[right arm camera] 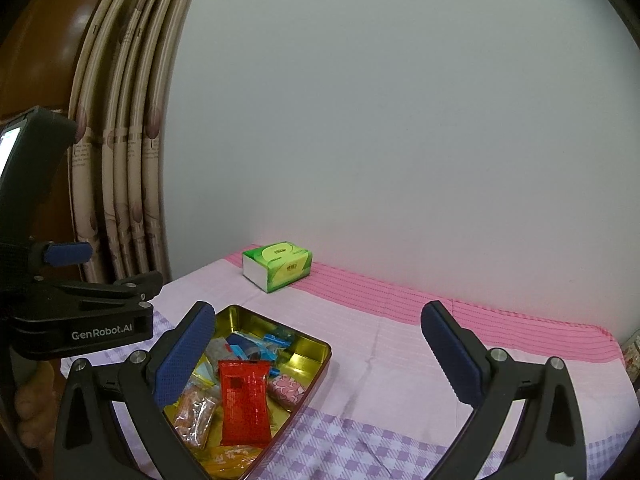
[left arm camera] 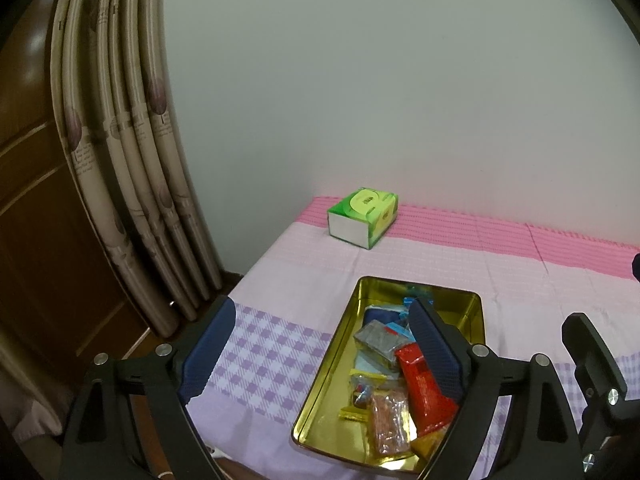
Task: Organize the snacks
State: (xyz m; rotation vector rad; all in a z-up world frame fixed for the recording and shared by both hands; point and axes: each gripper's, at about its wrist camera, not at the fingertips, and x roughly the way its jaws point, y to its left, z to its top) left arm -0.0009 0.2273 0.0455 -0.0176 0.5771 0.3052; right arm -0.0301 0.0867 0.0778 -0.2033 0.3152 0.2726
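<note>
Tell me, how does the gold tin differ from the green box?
The tin is shiny gold metal, open-topped and shallow, with snacks inside; the box is a green and white closed pack. The tin sits near the front of the cloth; the box stands at the back by the wall. Both are rectangular and rest on the cloth.

The left claw's finger [left arm camera: 434, 350] hides part of the red packet [left arm camera: 426, 394]; wrapper print is unreadable.

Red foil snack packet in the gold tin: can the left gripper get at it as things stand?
Probably yes. The red foil snack packet lies on top of the other snacks in the open gold tin, nothing covers it, and the left gripper hangs open just above the tin.
</note>
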